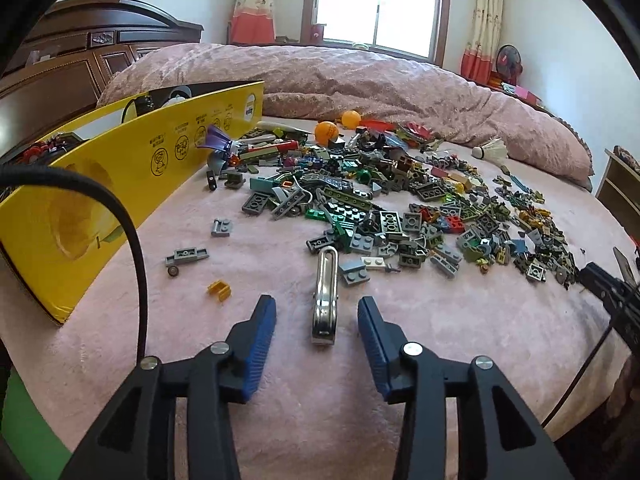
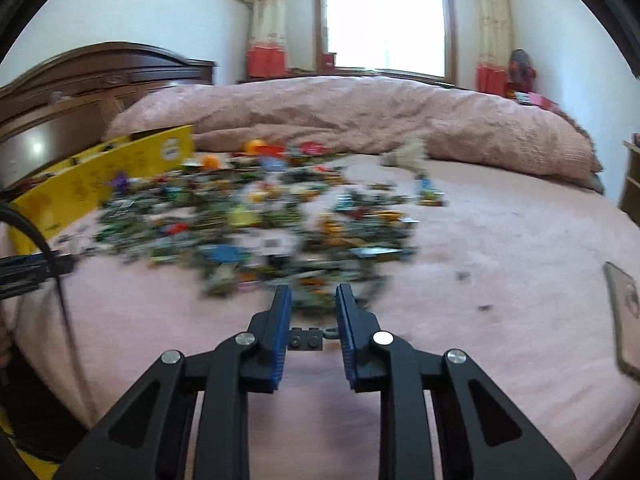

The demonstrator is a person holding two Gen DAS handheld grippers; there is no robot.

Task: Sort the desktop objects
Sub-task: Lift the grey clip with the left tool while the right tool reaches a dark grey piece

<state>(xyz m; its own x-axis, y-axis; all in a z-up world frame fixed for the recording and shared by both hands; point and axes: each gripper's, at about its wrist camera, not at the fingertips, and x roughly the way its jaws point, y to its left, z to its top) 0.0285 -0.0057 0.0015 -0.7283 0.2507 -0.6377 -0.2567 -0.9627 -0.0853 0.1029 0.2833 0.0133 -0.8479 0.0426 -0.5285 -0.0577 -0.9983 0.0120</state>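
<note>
A big pile of small building bricks [image 1: 400,208] lies spread over the pink bed sheet; it shows blurred in the right wrist view [image 2: 260,224]. A shiny metal clip [image 1: 325,296] lies flat on the sheet between the fingers of my left gripper [image 1: 317,304], which is open and not touching it. My right gripper [image 2: 314,292] is shut on a dark grey brick with a ring end [image 2: 307,338], held between the blue pads above the sheet. The right gripper also shows at the right edge of the left wrist view [image 1: 608,288].
A yellow cardboard box [image 1: 120,184] stands at the left with toys inside. Orange balls [image 1: 326,132] and a white shuttlecock [image 1: 490,150] lie at the back of the pile. A folded pink quilt [image 1: 380,88] lies behind. A phone [image 2: 624,312] lies at the right.
</note>
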